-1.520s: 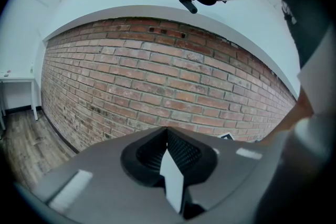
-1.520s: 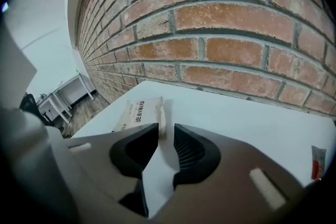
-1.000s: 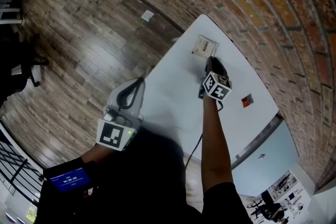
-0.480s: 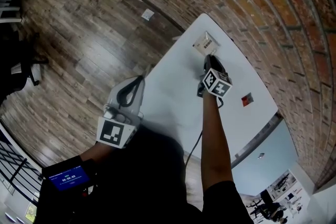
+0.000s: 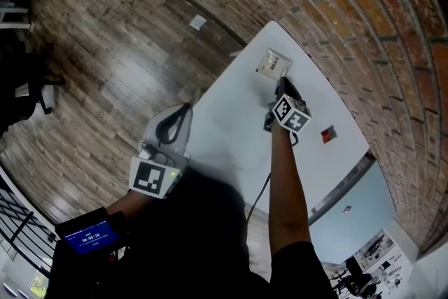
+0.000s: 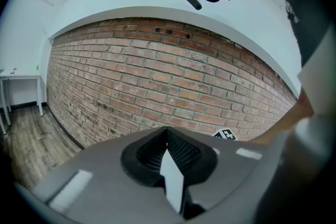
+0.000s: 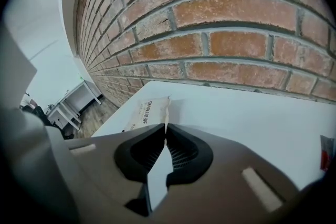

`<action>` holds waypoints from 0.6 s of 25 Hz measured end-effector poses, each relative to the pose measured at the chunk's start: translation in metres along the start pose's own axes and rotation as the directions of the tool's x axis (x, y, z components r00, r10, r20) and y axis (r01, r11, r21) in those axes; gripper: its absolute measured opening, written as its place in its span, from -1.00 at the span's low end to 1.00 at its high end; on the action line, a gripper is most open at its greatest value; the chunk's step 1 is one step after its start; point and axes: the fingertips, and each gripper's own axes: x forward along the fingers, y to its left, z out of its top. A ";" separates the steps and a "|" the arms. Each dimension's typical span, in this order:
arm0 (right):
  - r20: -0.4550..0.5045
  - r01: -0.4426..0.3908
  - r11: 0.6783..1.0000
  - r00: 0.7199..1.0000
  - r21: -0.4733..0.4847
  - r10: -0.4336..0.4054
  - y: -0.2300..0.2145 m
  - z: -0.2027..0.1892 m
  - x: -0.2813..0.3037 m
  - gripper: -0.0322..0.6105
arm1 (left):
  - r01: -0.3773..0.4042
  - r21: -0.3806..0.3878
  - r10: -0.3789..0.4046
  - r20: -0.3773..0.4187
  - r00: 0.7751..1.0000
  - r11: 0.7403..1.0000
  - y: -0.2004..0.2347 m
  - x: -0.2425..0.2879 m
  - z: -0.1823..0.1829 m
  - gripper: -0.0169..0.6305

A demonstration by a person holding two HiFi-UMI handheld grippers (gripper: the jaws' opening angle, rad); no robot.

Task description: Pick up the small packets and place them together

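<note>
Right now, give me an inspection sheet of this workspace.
Surface: white table, carrying two packets.
Job's things: tan packet near the far end; small red packet lying apart from it, toward the right.
Clutter: nothing seen on the table; a white scrap on the floor.
Grippers: right gripper, jaws have just been closing and pinch the tan packet's edge; left gripper, jaws together, empty, beside the table's left edge.
Cables: dark cable hanging beside the right arm.
Surroundings: brick wall, wood floor.

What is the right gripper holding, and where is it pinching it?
The right gripper, its jaws just closed, pinches the small packet by its near edge.
</note>
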 end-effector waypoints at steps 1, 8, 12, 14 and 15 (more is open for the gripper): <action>0.005 0.002 1.000 1.000 -0.001 -0.002 0.000 0.001 -0.002 -0.86 | 0.002 0.000 -0.002 0.004 1.000 1.000 -0.001 0.000 0.001 -0.95; 0.047 0.002 1.000 0.999 0.012 -0.003 -0.001 0.009 -0.022 -0.88 | 0.026 0.017 -0.026 0.007 1.000 1.000 -0.012 -0.005 0.005 -0.95; 0.067 -0.013 1.000 0.998 0.028 0.012 0.001 0.009 -0.035 -0.89 | 0.041 0.015 -0.041 0.000 0.999 0.999 -0.016 -0.009 0.006 -0.95; 0.073 -0.016 1.000 0.997 0.021 0.014 0.002 0.007 -0.042 -0.89 | 0.057 0.032 -0.057 0.006 0.998 0.998 -0.019 -0.012 0.008 -0.95; 0.075 -0.015 1.000 0.997 0.015 0.014 0.001 0.006 -0.047 -0.89 | 0.064 0.039 -0.064 0.012 0.998 0.997 -0.021 -0.013 0.010 -0.95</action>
